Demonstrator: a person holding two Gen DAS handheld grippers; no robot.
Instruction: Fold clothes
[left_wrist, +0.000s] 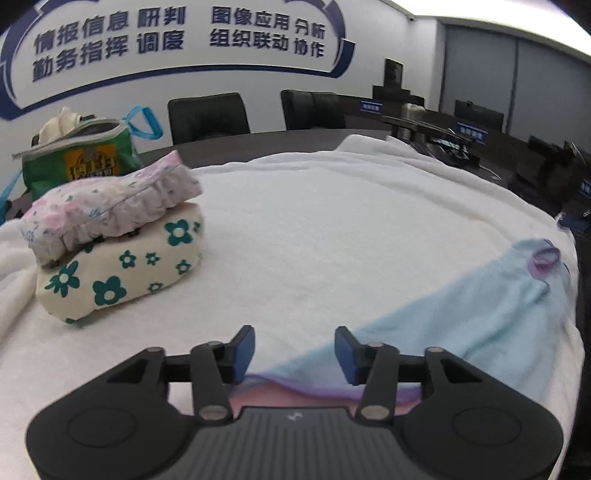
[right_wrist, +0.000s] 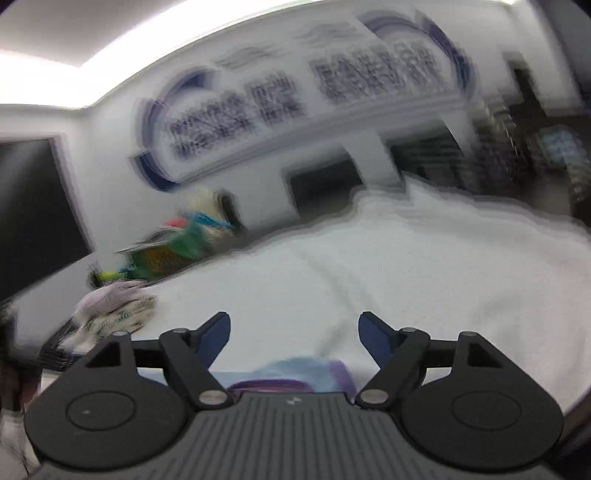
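Observation:
A light blue garment (left_wrist: 480, 317) with purple trim lies flat on the white blanket (left_wrist: 332, 229), running from under my left gripper (left_wrist: 294, 352) toward the right edge. The left gripper hovers over its near end, open, nothing between the blue pads. At the left stand two folded pieces: a pink floral one (left_wrist: 110, 206) on top of a cream one with green flowers (left_wrist: 122, 273). The right wrist view is blurred. My right gripper (right_wrist: 294, 338) stands open over the blanket (right_wrist: 424, 280), with a strip of the blue garment (right_wrist: 295, 369) just below its jaws.
A green bag (left_wrist: 77, 158) stuffed with clothes sits at the back left, blurred as the green bag (right_wrist: 166, 254) in the right view. Black chairs (left_wrist: 207, 116) stand behind the dark table. Desks with monitors (left_wrist: 476, 122) fill the right background.

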